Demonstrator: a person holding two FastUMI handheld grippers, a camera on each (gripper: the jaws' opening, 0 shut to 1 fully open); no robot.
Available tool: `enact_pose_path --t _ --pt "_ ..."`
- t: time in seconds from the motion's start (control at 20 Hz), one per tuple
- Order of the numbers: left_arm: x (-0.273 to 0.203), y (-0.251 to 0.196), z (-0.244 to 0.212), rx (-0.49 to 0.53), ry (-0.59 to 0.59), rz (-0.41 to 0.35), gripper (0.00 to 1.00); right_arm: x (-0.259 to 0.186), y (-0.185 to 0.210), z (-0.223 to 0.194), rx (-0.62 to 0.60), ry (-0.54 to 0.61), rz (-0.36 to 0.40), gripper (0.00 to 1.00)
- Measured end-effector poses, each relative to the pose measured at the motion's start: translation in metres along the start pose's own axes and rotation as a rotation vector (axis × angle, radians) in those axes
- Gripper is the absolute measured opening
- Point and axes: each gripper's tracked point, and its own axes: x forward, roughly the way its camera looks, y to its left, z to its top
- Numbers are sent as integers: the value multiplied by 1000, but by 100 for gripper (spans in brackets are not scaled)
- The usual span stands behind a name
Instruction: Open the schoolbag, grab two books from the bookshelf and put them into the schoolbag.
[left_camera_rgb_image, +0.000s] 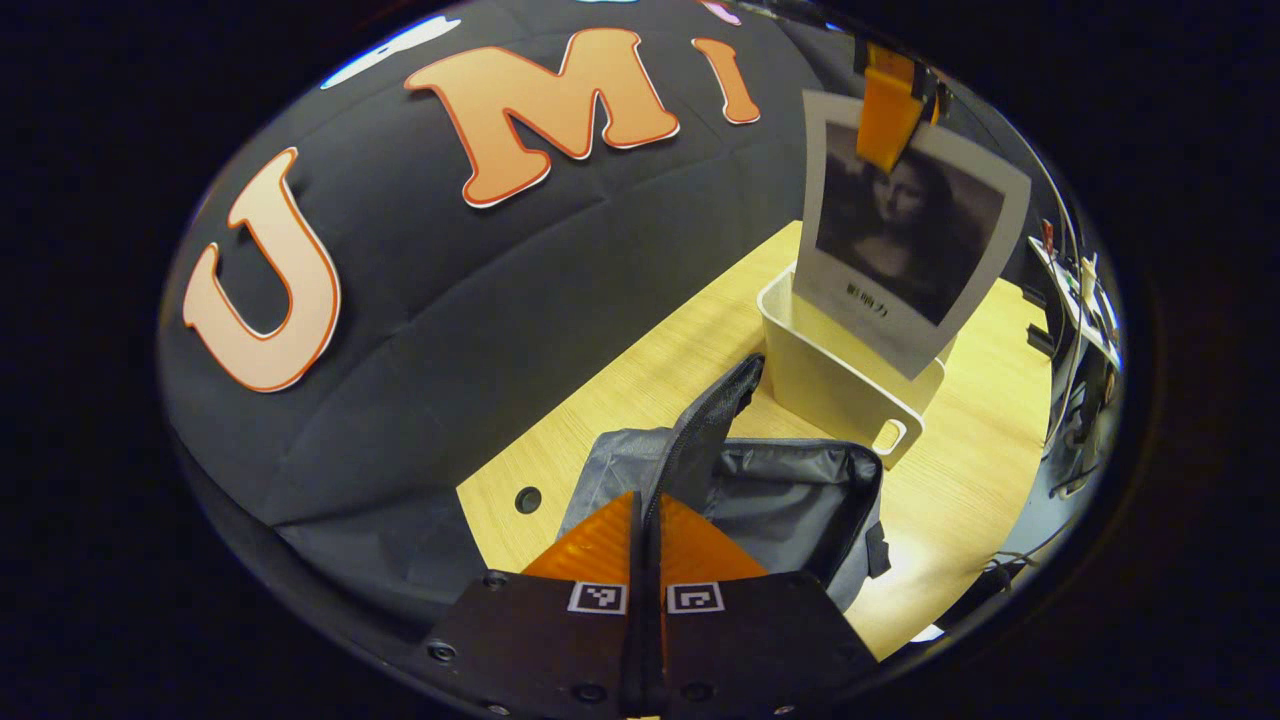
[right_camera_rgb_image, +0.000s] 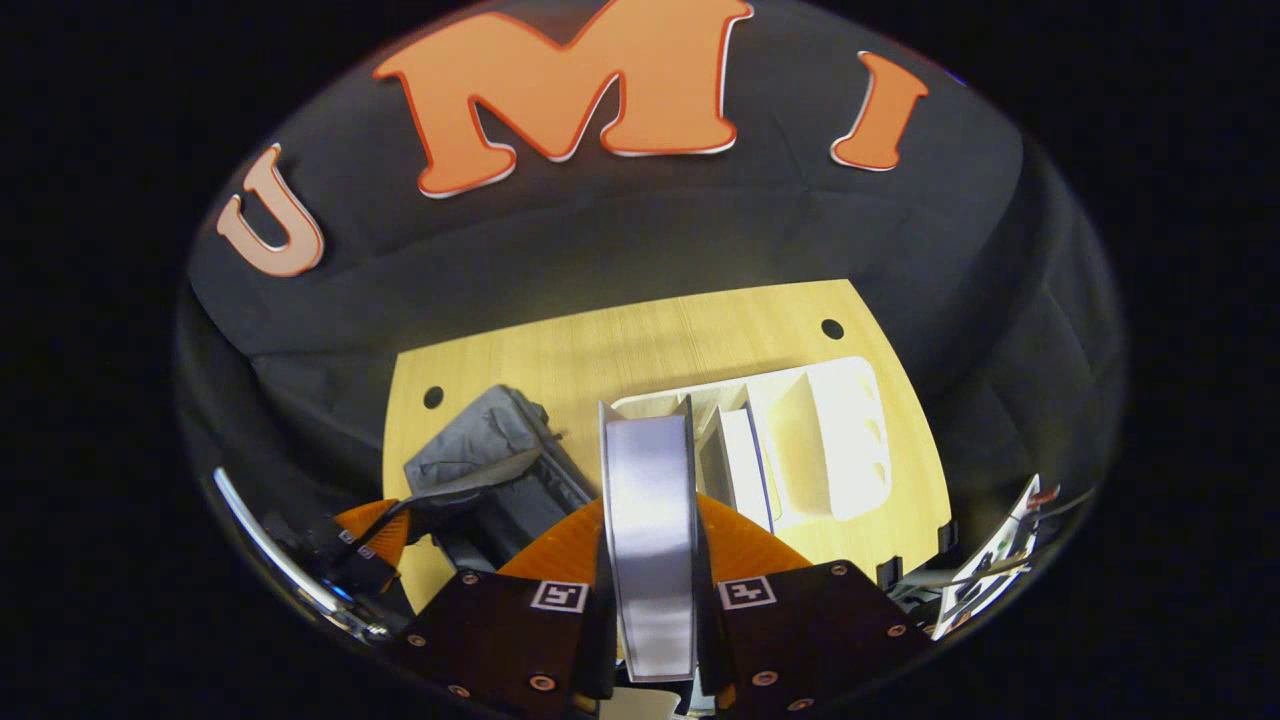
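Grey schoolbag (left_camera_rgb_image: 790, 490) lay unzipped on our wooden table (left_camera_rgb_image: 960, 480); our left gripper (left_camera_rgb_image: 648, 520) pinched its flap (left_camera_rgb_image: 712, 420), while our right gripper (right_camera_rgb_image: 650, 540) clamped a book (right_camera_rgb_image: 650, 500) above the white bookshelf (right_camera_rgb_image: 830, 440).

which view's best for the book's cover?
Left gripper view: the book, raised above the white bin in the right tool, faces the camera with its cover in full. Right gripper view gives its edge, clamped between the fingers.
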Motion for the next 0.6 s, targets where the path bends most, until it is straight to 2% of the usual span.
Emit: enact_pose_path --t 0.1,0.2,0.35,0.45,0.6 --pt "-2 -2 0 16 -6 -8 0 -35 -8 -14 50 -45 26 33" --pt "-2 1 2 36 -8 -4 0 -64 -15 -25 127 -122 87 33" --pt "-3 2 6 60 -3 2 0 -85 -24 -69 318 -190 222 32" --pt "-4 3 10 82 1 1 0 -81 -26 -113 466 -202 359 31" --pt "-5 4 14 109 8 5 0 -55 -12 -159 647 -194 508 31"
